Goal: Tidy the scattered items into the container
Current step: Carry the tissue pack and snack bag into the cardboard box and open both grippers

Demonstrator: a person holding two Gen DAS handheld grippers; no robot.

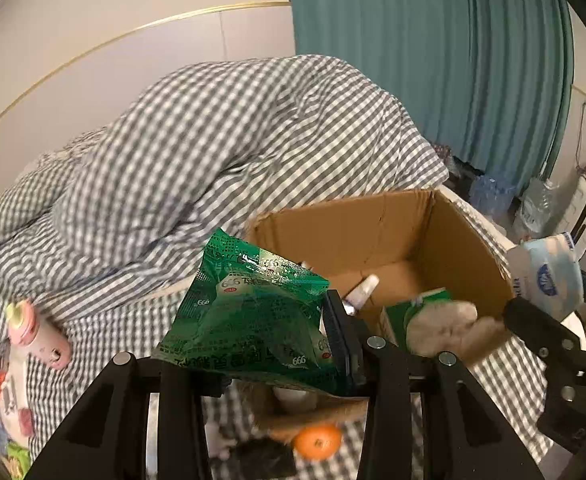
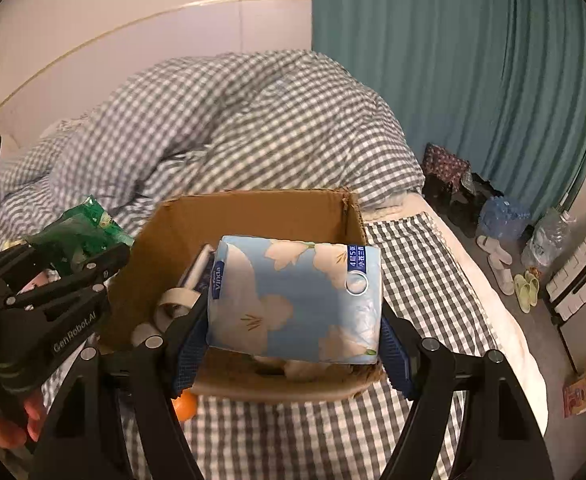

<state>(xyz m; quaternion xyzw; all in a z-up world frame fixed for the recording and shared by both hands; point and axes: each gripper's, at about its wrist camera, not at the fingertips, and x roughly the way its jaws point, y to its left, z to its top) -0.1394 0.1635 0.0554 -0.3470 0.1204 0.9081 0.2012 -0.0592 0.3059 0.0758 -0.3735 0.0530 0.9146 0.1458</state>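
Nearest, right gripper point(image 2: 293, 344) clamps a tissue pack point(image 2: 297, 300) above the cardboard box point(image 2: 253, 216); left gripper point(image 1: 253, 344) pinches a green packet point(image 1: 249, 312) over the near-left rim. Likely fault: the floppy packet snags the rim and lands beside the orange point(image 1: 318, 442) outside; the two grippers, near together, may collide.

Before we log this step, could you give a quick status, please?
Left gripper shut on green packet. Right gripper shut on tissue pack, over cardboard box. Orange outside box.
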